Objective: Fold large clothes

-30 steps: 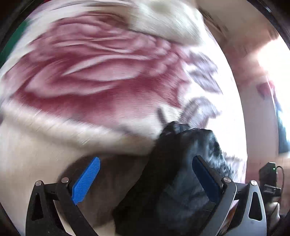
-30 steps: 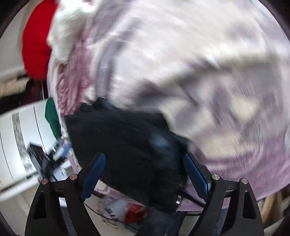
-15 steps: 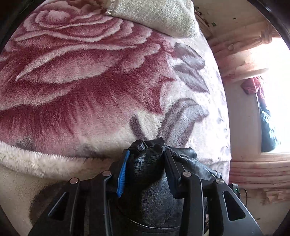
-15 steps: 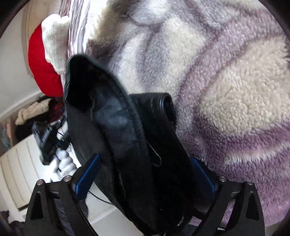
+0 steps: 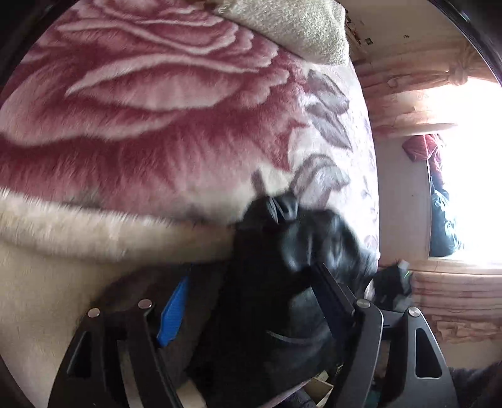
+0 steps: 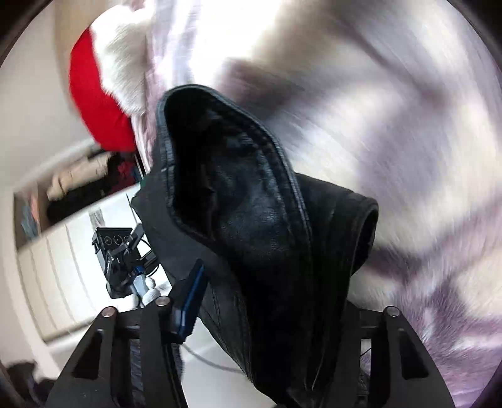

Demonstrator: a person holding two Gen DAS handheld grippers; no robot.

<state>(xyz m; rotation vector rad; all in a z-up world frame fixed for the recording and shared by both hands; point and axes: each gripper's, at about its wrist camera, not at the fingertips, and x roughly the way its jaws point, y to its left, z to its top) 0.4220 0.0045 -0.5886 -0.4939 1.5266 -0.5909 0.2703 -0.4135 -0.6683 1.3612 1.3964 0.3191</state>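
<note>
A black leather garment (image 5: 291, 260) lies bunched at the near edge of a bed. In the left wrist view it sits between my left gripper's (image 5: 248, 298) fingers, which stand partly apart around it; the blue pad (image 5: 174, 310) shows clear of the leather. In the right wrist view the same garment (image 6: 251, 226) rises as a thick folded edge between the jaws of my right gripper (image 6: 269, 301), which are closed on it. The right finger is hidden behind the leather.
A fluffy blanket with a large red rose pattern (image 5: 157, 110) covers the bed. A beige pillow (image 5: 291, 25) lies at the far end. A bright window (image 5: 470, 175) is to the right. A red cushion (image 6: 97, 103), a white cabinet (image 6: 62, 266) and the other gripper (image 6: 122, 254) show on the left.
My left gripper was shut on the leather half a second ago and its fingers have spread apart. My right gripper has closed on the garment and is lifting it; the view is motion-blurred.
</note>
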